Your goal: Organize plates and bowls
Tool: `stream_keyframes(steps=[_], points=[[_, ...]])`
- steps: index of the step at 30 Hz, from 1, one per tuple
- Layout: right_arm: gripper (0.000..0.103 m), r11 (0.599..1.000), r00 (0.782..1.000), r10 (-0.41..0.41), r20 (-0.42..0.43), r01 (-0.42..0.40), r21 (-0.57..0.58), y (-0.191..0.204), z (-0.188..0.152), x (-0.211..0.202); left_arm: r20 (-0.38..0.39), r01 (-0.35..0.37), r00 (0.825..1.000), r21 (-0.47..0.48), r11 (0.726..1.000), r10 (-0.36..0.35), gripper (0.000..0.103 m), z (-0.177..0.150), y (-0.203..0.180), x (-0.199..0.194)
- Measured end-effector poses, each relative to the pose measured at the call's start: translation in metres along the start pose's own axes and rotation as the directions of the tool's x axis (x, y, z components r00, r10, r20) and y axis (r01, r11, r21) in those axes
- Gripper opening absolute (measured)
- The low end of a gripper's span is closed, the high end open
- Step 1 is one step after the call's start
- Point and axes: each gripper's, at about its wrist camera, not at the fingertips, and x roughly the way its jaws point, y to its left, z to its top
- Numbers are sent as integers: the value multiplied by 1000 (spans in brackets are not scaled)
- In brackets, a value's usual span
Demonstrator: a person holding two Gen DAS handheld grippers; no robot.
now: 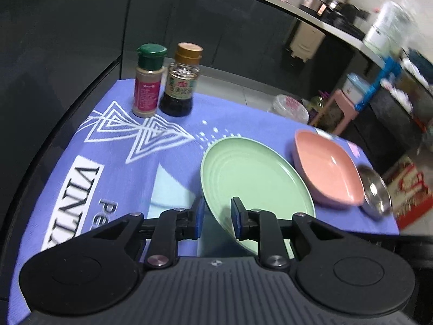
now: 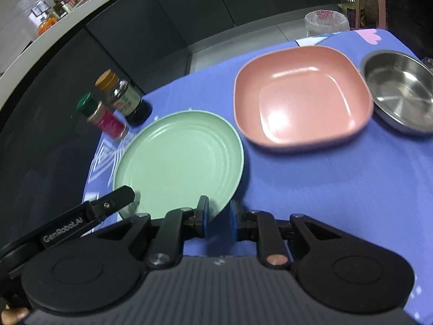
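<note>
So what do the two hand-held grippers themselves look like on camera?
Both match: the left hand-held gripper and the right hand-held gripper have black linkage fingers with blue pads, silver pivot pins, round black discs and a ribbed grey body. White "GenRobot.AI" lettering marks the left one.

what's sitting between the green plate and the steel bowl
The pink square dish lies between the green plate and the steel bowl, all on the blue cloth. The right wrist view shows it best.
</note>
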Motion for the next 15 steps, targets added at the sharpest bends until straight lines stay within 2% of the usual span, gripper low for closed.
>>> stream_keyframes(steps=[5, 15], points=[[0, 1000, 1000, -1, 0, 1, -15, -3, -18, -21, 6, -4, 1000, 69, 998, 4, 21, -15, -13, -16], [0, 1000, 1000, -13, -6, 13, 2, -14, -38, -41, -34, 14, 999, 78, 997, -12, 21, -35, -23, -28]])
